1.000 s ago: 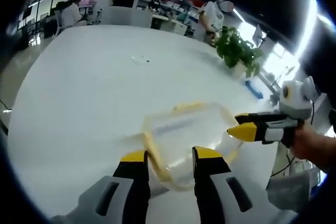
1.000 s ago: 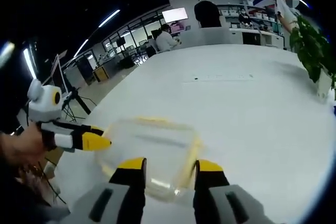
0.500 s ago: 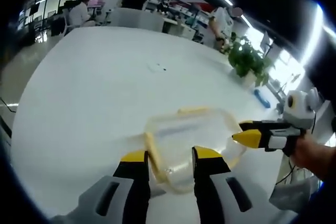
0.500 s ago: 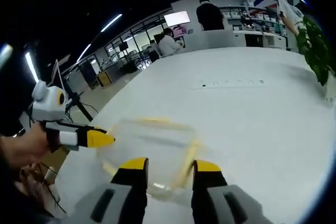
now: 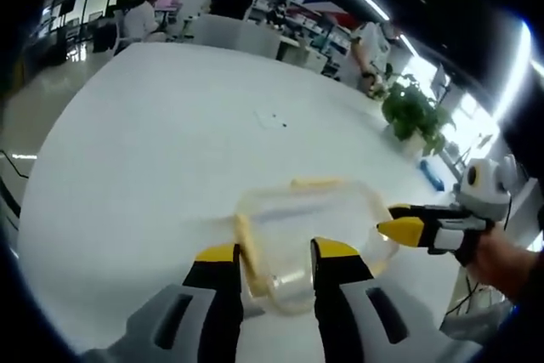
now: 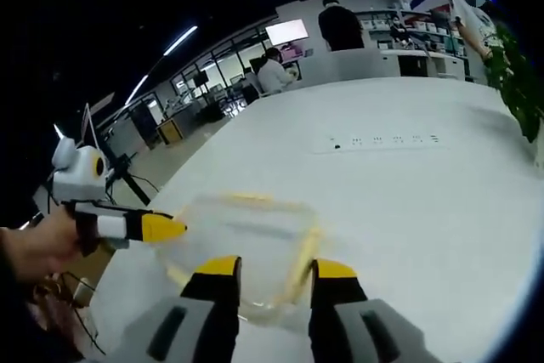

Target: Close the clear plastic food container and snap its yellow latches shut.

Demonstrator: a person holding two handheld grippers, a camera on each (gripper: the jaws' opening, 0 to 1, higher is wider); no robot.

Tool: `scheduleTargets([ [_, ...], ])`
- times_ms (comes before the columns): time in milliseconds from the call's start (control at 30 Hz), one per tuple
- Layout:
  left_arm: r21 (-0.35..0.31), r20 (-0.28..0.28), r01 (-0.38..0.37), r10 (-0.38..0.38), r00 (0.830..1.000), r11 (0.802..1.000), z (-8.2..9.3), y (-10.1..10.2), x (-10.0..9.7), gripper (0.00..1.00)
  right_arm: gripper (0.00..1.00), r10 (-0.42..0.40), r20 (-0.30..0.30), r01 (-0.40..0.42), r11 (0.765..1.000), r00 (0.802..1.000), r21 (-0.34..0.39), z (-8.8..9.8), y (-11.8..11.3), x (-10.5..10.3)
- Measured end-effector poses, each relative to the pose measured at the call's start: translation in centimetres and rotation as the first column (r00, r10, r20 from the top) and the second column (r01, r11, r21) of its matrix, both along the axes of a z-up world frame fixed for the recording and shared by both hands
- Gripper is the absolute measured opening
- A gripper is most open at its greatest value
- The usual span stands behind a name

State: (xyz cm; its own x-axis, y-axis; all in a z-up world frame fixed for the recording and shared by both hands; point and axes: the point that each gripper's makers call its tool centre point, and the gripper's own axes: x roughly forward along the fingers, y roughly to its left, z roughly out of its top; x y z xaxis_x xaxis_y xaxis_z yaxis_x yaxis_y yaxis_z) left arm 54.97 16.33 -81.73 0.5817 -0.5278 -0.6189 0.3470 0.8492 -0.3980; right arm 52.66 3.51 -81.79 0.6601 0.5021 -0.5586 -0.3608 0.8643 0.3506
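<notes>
Both pairs of jaws stand parted, gripping nothing: the left gripper (image 5: 272, 257) at one end of the clear container (image 5: 310, 227), the right gripper (image 6: 270, 268) at the opposite end. On the white table (image 5: 153, 150), the container seems lidded, its yellow latches (image 5: 246, 244) looking unsnapped. Next, I'd judge, each latch needs pressing down against the container's wall.

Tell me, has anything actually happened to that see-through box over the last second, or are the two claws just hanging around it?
Little changed. Both cameras drifted slightly, so the background shifted. The clear container stayed put on the white table, yellow latches untouched. The left gripper and right gripper stayed open at opposite edges of it, gripping nothing.
</notes>
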Motion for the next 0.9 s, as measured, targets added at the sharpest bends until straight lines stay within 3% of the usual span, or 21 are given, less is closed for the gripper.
scheduleTargets([
  [367,-0.048,-0.025,-0.024,0.023,0.999,0.999,-0.2,0.4,0.1,0.31,0.31,0.023,0.001,-0.023,0.999,1.000,0.042,0.0,-0.2,-0.1],
  [467,-0.004,0.034,-0.040,0.040,0.999,0.999,0.2,1.3,0.7,0.33,0.40,0.022,0.003,-0.022,1.000,1.000,0.021,-0.3,-0.4,-0.1],
  [567,-0.022,0.104,-0.035,0.037,0.994,0.999,0.8,1.2,1.2,0.54,0.45,0.019,0.012,-0.019,0.999,1.000,0.026,-0.3,-0.3,-0.2],
  [600,-0.027,0.104,-0.033,0.036,0.994,0.999,0.8,1.1,1.1,0.67,0.48,0.007,0.048,-0.008,1.000,0.999,0.024,0.1,-0.5,0.2],
  [667,-0.029,0.117,-0.031,0.034,0.993,0.999,0.7,1.1,1.1,0.81,0.59,-0.003,0.086,0.002,1.000,0.996,0.011,0.4,-0.6,0.5],
  [767,-0.078,0.123,-0.038,0.048,0.991,0.996,0.6,1.1,1.1,0.88,0.78,-0.009,0.098,0.007,1.000,0.995,0.019,0.5,-0.3,0.6],
  [900,-0.103,0.140,-0.030,0.044,0.989,0.994,0.6,0.9,1.0,0.99,0.84,-0.025,0.143,0.027,1.000,0.989,-0.008,1.3,-0.4,1.0],
])
